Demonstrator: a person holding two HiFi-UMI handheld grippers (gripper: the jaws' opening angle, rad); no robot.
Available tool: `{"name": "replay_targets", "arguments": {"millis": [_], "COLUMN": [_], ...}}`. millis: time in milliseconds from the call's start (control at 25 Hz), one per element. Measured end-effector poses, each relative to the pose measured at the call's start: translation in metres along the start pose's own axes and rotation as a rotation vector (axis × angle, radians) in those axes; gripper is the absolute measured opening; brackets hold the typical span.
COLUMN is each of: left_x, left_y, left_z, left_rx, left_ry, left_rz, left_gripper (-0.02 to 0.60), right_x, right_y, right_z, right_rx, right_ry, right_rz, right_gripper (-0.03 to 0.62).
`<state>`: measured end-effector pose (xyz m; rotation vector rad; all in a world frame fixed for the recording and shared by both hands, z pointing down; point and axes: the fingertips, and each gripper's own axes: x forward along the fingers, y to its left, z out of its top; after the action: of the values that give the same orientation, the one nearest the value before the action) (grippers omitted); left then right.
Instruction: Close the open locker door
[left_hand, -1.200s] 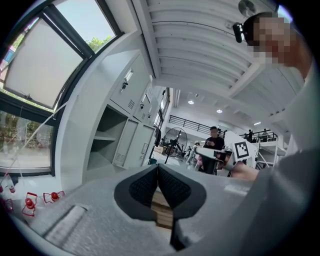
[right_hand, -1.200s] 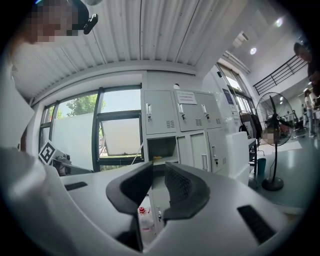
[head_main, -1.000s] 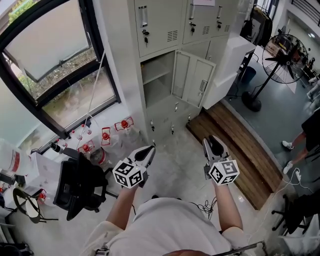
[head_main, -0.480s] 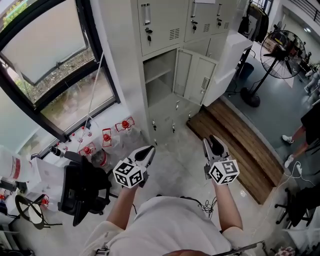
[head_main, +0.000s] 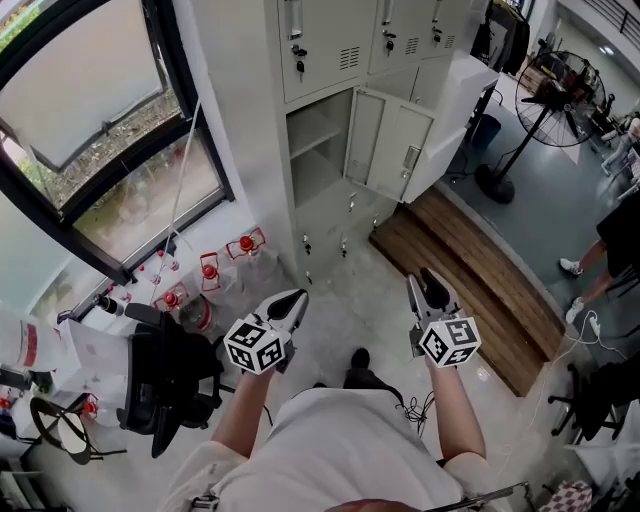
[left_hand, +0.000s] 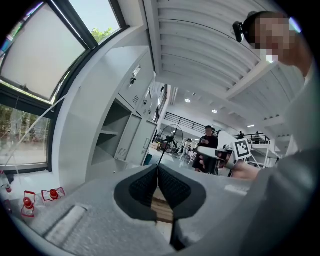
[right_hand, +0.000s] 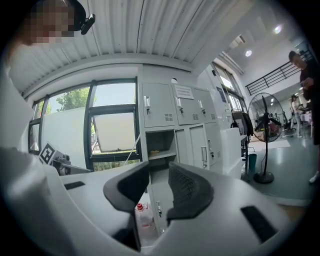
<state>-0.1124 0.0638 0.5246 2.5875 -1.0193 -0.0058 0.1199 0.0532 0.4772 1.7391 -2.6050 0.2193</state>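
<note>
A bank of grey-white lockers (head_main: 330, 45) stands ahead. One middle compartment (head_main: 318, 150) is open, with a shelf inside. Its door (head_main: 390, 145) swings out to the right, a handle on its face; the same door (right_hand: 204, 146) shows in the right gripper view. Both grippers hover over the floor well short of the lockers. My left gripper (head_main: 291, 304) has its jaws together, nothing between them; its dark pads (left_hand: 145, 187) touch at the tips. My right gripper (head_main: 432, 285) is open and empty, a clear gap between its pads (right_hand: 187, 187).
A large window (head_main: 100, 120) fills the left wall, with red-capped bottles (head_main: 205, 270) on the floor below. A black office chair (head_main: 165, 375) is at the left. A wooden platform (head_main: 470, 270), a standing fan (head_main: 545, 100) and a bystander (head_main: 620, 235) are at the right.
The view has drifted closer to the lockers. A black shoe has come into sight between the grippers. Both grippers keep their place in the view.
</note>
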Motion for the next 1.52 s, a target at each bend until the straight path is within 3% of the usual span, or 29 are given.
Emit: {"name": "replay_targets", "arguments": {"millis": [640, 1520], "left_x": [0.061, 0.240], "left_y": [0.054, 0.111], "left_z": [0.019, 0.068], "left_rx": [-0.004, -0.024], "left_ry": [0.001, -0.010], "left_rz": [0.065, 0.184], "left_gripper": [0.015, 0.015], "right_x": [0.094, 0.268], "right_y": [-0.040, -0.191], "right_z": [-0.013, 0.004], "right_rx": [0.061, 0.066], "right_ry": [0.034, 0.116], "right_rz": [0.072, 0.207], "right_gripper": [0.104, 0.104]}}
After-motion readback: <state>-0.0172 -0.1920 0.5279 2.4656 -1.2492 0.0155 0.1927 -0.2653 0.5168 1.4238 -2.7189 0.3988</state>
